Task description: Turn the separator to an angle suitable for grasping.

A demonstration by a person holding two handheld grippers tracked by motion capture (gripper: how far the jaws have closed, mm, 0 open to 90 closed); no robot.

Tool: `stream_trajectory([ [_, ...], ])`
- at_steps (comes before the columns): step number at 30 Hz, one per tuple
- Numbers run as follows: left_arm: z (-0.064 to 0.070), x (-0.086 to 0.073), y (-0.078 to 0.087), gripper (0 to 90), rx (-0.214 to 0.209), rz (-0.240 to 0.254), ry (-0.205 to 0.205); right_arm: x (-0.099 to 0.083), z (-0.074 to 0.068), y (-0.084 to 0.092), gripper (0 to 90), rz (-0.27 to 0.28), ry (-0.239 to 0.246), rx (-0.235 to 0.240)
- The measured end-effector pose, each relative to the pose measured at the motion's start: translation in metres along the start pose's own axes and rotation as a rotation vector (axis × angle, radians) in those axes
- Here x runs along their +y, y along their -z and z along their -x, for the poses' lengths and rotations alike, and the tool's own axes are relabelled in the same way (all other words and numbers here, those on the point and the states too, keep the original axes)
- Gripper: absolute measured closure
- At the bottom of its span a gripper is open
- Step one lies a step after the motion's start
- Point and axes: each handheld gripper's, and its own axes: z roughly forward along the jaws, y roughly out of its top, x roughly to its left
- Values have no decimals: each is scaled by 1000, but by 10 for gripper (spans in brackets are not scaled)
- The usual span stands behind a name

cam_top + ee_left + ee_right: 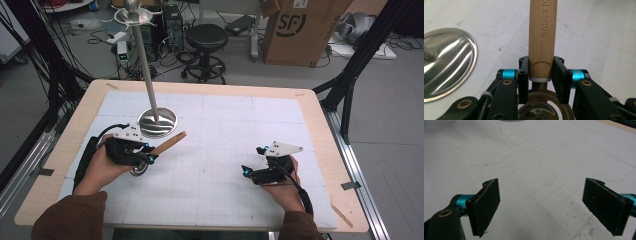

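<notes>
Left jaws: closed on the wooden handle [542,37] of a kitchen utensil, one black pad pressed flat against each side near its lower end
Handle: pale wood, rounded at the end, stamped "KITCHEN TO…", the rest of the word cut off by the frame; a white collar and metal neck are seen below it
Utensil head: a round, slotted metal head [139,170], seen under the left gripper [150,157], close above the white mat [225,150]
Utensil position: held off the mat, handle slanting up and away toward the steel stand base [157,121], just beside it
Left hand pose: wrapped around the gripper body, sleeve entering from below
Right jaws: spread wide on the right gripper [541,207], nothing between the pads
Right hand pose: low over the mat, well apart from the utensil
Hard to make out: exact utensil type, its head largely hidden by the gripper
</notes>
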Motion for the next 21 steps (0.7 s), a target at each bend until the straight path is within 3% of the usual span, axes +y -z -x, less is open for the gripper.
stream_trajectory([
  [5,1,-1,6,690,17,67,7,0,0,-1,134,-3,1,1],
  [8,0,-5,7,691,3,119,26,0,-1,0,134,-2,4,4],
  [11,-2,-7,7,690,7,136,47,0,-1,0,134,-1,2,4],
  [21,-3,-10,23,690,25,241,56,1,-1,4,134,17,-4,6],
])
